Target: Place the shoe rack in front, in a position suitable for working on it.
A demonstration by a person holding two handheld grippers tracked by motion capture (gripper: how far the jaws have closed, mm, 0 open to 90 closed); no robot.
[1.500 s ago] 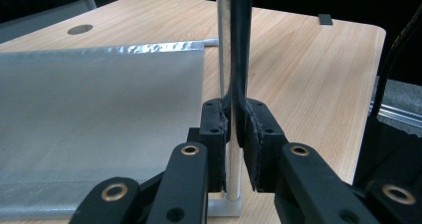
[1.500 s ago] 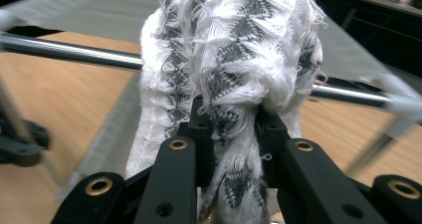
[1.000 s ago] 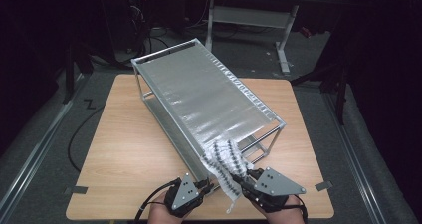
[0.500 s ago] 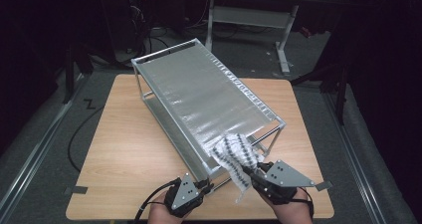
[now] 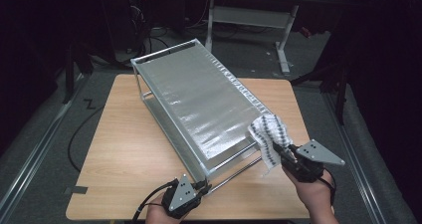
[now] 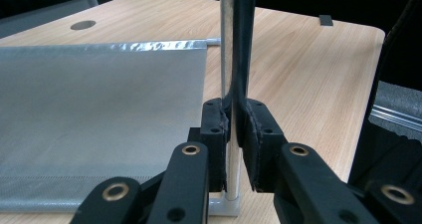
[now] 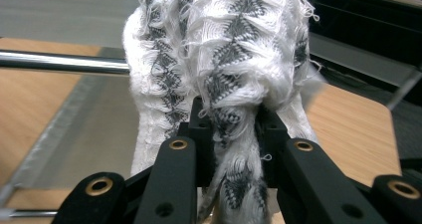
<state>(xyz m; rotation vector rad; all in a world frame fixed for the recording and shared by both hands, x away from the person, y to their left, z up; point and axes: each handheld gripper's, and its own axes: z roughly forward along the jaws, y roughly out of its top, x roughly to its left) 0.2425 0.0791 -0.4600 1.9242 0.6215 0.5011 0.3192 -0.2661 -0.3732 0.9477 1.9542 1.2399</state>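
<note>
A two-tier metal rack with silver mesh shelves lies slantwise on the wooden table. At the table's near edge my left gripper is shut on the rack's near corner post; in the left gripper view the jaws clamp that upright tube beside the lower mesh shelf. My right gripper is shut on a white cloth with a grey pattern, held against the rack's near right corner. In the right gripper view the cloth bunches over the gripper, with a rack rod behind.
A black cable trails on the floor left of the table. A grey tape mark sits on the table's near left corner. Another desk frame stands behind. Bare tabletop lies left of the rack.
My right gripper has carried the cloth rightward and farther away, from beside the left gripper to the rack's near right corner. The left gripper has stayed on the post.
</note>
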